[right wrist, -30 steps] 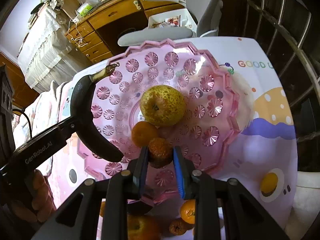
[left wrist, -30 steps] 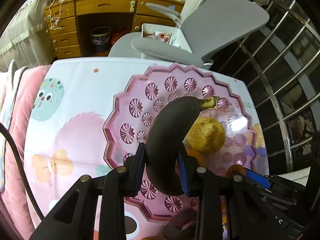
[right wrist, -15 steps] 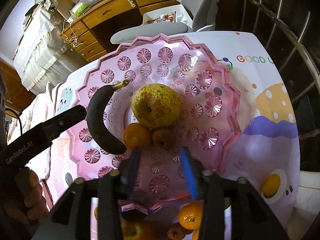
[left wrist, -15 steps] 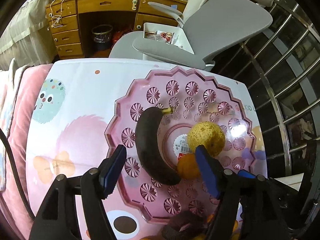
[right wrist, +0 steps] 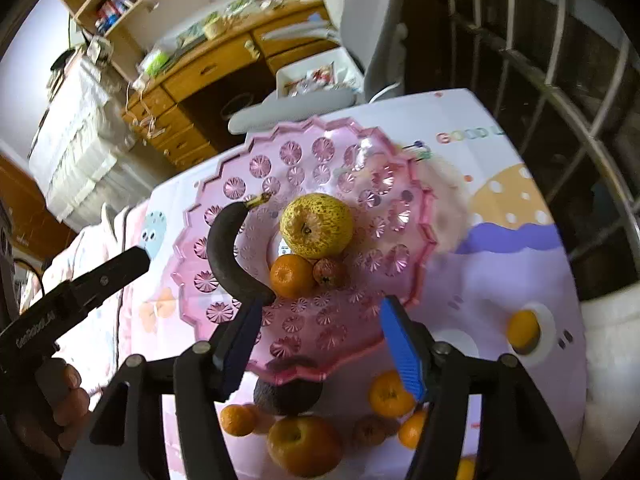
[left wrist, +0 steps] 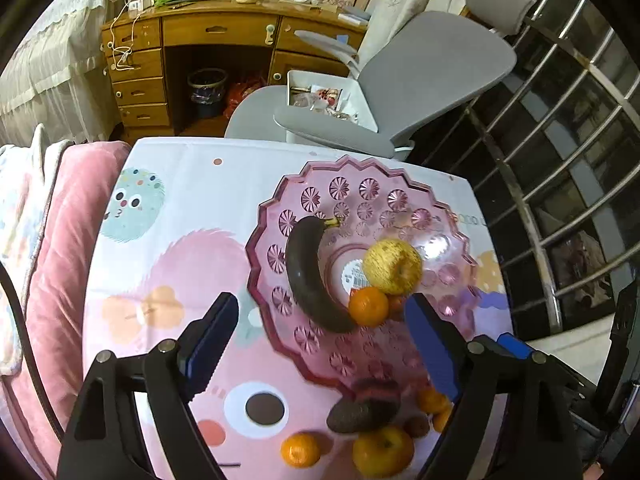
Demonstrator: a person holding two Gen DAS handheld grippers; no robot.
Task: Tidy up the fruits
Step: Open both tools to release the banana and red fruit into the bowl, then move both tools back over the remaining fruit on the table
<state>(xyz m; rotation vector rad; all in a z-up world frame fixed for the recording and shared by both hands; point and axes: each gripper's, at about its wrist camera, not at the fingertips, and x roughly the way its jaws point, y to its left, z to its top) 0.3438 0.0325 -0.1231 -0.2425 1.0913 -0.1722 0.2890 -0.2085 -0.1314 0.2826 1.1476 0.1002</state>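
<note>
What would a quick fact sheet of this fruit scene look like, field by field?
On plate: pink plate holds blackened banana, yellow pear, orange mandarin, small reddish fruit
Off plate: avocado, apple, several mandarins on the tablecloth
Left gripper: open, empty
Right gripper: open, empty

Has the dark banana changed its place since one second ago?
Yes. The banana went from the left gripper down onto the pink plate, beside the yellow pear.
</note>
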